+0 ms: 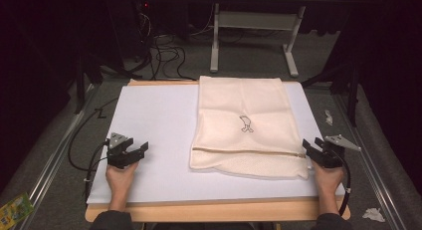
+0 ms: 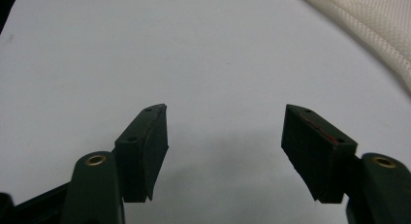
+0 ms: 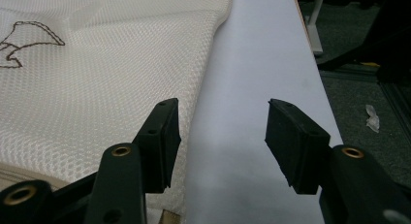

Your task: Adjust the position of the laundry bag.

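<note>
At the far left of the high view a green and yellow packet (image 1: 15, 207) lies on the grey floor, and black cables (image 1: 164, 53) tangle on the floor beyond the table's far edge, near the legs of a grey stand (image 1: 254, 21). The white table (image 1: 149, 120) has bare surface around the left gripper (image 1: 130, 153), which sits near the front left edge with jaws spread wide and nothing between them; the left gripper view confirms this, with plain white surface under the jaws and a corner of the cream mesh bag (image 2: 373, 25) at upper right. The bag lies flat right of centre, its zipper (image 1: 249, 151) running across near the front edge. The right gripper view reveals the mesh weave and a stitched outline (image 3: 24, 42). The right gripper (image 1: 312, 149) is released, jaws apart at the bag's right edge, its one jaw over the mesh. Crumpled scraps (image 1: 373, 214) lie on the floor at the right.
</note>
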A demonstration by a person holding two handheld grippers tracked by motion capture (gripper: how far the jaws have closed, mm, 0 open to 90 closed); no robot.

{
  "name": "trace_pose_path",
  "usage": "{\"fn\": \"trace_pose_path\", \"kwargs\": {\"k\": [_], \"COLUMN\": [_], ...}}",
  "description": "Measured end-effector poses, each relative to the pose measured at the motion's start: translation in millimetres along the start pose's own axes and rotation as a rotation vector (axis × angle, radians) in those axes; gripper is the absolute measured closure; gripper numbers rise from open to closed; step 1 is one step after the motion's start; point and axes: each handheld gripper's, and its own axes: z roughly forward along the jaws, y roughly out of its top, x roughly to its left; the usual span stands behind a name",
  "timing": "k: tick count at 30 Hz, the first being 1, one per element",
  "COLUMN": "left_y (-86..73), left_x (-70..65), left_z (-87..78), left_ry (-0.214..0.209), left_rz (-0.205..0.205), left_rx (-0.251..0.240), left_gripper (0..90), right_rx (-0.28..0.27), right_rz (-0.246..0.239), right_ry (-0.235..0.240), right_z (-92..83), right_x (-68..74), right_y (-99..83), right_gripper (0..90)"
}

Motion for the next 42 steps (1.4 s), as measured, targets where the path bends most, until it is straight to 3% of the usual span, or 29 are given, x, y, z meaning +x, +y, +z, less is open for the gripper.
{"fn": "trace_pose_path", "kwargs": {"k": [7,11,13,32,37,42], "left_y": [0.4,1.5,1.7,3.4,6.3,6.8], "left_x": [0.3,2.7,2.7,2.0,-1.9,-5.9], "left_z": [0.1,1.2,1.1,2.3,2.9,5.0], "left_ry": [-0.005,-0.018,-0.016,0.009,-0.027,-0.034], "left_rz": [-0.001,-0.024,-0.025,-0.028,-0.029,-0.025], "left_rx": [0.004,0.016,0.015,0.028,0.055,0.059], "left_gripper": [33.1,33.2,33.4,35.2,40.7,41.0], "right_rx": [0.003,0.008,0.007,0.01,0.025,0.04], "right_rz": [-0.008,-0.011,0.007,0.004,0.002,0.014], "right_ry": [0.002,0.002,0.005,0.002,-0.002,0.001], "right_z": [0.4,1.1,0.6,1.3,2.7,3.9], "right_x": [1.2,0.8,0.3,-0.1,0.1,-1.2], "right_y": [0.0,0.3,0.2,0.4,1.1,2.1], "right_gripper": [48.0,47.5,47.3,48.3,49.4,50.7]}}
